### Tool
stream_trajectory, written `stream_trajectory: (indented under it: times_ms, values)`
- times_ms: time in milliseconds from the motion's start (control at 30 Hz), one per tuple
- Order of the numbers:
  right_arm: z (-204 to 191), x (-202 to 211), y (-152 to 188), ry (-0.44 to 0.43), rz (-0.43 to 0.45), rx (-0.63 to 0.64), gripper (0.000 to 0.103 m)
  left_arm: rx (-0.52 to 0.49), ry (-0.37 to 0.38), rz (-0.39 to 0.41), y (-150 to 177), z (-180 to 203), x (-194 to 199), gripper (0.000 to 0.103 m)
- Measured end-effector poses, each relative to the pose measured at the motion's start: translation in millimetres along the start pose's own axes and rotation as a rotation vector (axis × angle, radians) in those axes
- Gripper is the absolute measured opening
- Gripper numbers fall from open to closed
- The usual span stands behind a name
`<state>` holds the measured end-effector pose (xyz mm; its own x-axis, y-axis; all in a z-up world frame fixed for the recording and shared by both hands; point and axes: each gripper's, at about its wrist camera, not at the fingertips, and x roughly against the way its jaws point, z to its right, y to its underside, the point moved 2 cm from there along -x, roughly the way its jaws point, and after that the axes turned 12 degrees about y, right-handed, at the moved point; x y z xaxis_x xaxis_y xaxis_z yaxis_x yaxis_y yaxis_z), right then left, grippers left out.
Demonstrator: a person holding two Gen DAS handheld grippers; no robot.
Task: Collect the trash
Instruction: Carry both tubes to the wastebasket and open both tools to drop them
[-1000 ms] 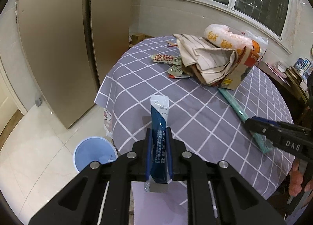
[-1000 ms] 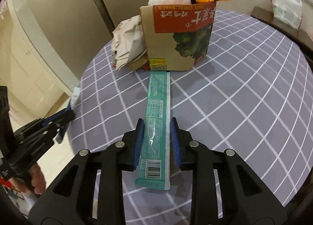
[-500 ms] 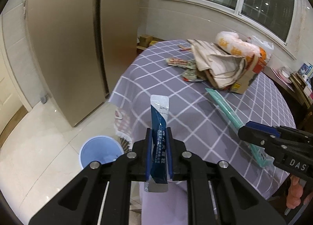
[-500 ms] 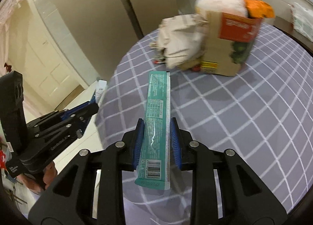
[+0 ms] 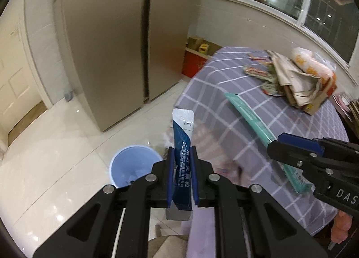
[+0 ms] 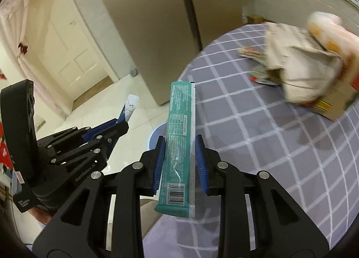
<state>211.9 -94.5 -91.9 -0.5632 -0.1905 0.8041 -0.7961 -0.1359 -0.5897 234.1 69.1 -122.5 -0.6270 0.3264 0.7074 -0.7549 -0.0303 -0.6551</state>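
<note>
Both hands have swung off the table (image 5: pixel 258 105) twd the bin (image 5: pixel 134 164): left gripper (image 5: pixel 181 168) still clamps sachet (image 5: pixel 182 132), right gripper (image 6: pixel 179 161) grips green wrapper (image 6: pixel 180 123) — drop looks next.

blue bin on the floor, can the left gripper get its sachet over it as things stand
Probably yes. The blue bin stands open-topped on bare floor beside the table, just below and left of the left gripper, which grips the blue sachet. Nothing lies between them.

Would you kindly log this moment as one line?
left gripper: shut on blue sachet | right gripper: shut on green wrapper | blue bin: on floor beside table
</note>
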Motion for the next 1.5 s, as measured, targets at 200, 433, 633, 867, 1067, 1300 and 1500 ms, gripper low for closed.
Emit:
stream_trajectory:
  times_ms: [200,433,633,867,1067,1300,1500]
  values:
    - [-37,-26,-14,-0.014,-0.028,0.07,0.027,0.05,-0.044,-0.012,-1,-36,-2,0.013]
    - [-61,-54,-25,-0.007,-0.064,0.111,0.027,0.094,-0.077,-0.023,-7,-70,-11,0.013]
    - [-73,-75,-36,0.008,-0.101,0.134,0.027,0.122,-0.104,-0.035,-14,-90,-21,0.014]
    - [-85,-90,-39,0.027,-0.121,0.152,0.028,0.139,-0.163,0.0,-24,-112,-21,0.074]
    - [-100,-109,-33,0.027,-0.161,0.18,0.027,0.185,-0.192,-0.038,-11,-135,-24,0.074]
    - [-121,-133,-26,0.014,-0.221,0.228,0.028,0.244,-0.233,-0.069,6,-163,-14,0.073]
    - [-135,-142,-31,0.003,-0.228,0.246,0.03,0.261,-0.265,-0.062,12,-175,2,0.073]
